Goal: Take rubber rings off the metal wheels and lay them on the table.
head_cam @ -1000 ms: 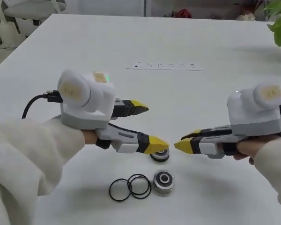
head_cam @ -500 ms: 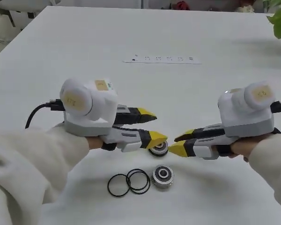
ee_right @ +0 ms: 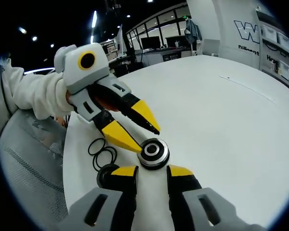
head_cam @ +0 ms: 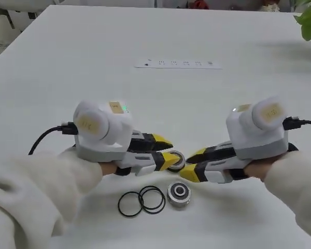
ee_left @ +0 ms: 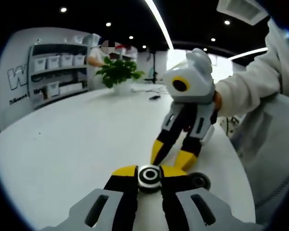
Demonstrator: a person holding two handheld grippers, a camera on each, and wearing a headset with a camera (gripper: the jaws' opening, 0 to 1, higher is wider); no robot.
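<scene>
Left tongs (head_cam: 171, 150) now pinch wheel (ee_right: 153, 154); right tongs (head_cam: 186, 165) nearer.

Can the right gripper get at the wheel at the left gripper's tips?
Likely yes: the right gripper has its jaws open just short of the wheel, with the left gripper on its far side.

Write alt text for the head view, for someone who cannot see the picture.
Two hand-held tools, the left gripper and the right gripper, point at each other, tips meeting at a small metal wheel on a white table. Nearer the camera lie two black rubber rings and a second wheel.
</scene>
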